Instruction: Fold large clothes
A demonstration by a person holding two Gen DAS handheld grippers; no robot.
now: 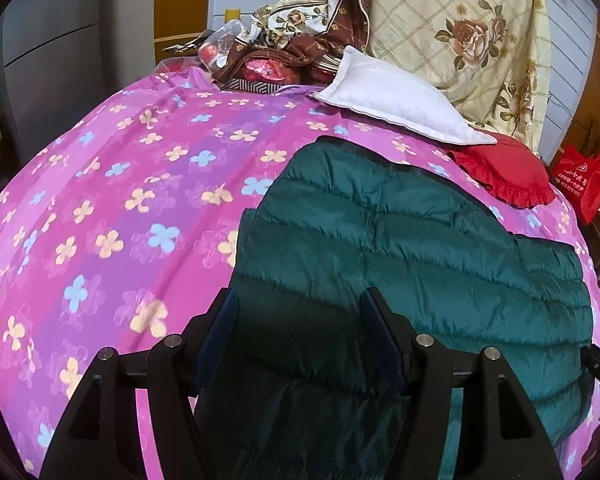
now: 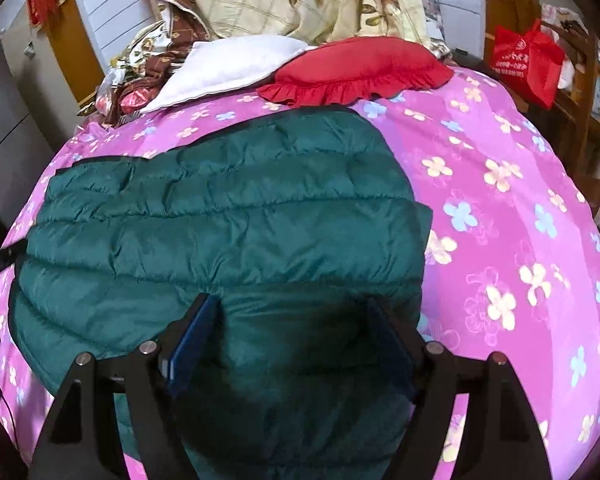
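Observation:
A dark green quilted puffer jacket (image 1: pixel 400 232) (image 2: pixel 220 216) lies flat on the pink flowered bedspread (image 1: pixel 100 184) (image 2: pixel 520 208). Its near end rises toward both cameras. My left gripper (image 1: pixel 298 300) sits at the jacket's left edge. Its jaws stand wide, and thick padded fabric fills the gap and touches both pads. My right gripper (image 2: pixel 292 304) sits at the jacket's right side, also wide. A puffed bunch of fabric lies between its fingers (image 2: pixel 198 328), with creases running out from the left one. Under both grippers the fabric is in dark shadow.
At the head of the bed lie a white pillow (image 1: pixel 396 108) (image 2: pixel 224 68) and a red frilled cushion (image 1: pixel 508 172) (image 2: pixel 356 72). A rose-patterned quilt (image 1: pixel 460 40) and a heap of bags and cloth (image 1: pixel 276 56) are piled behind. A red bag (image 1: pixel 580 176) (image 2: pixel 528 60) stands beside the bed.

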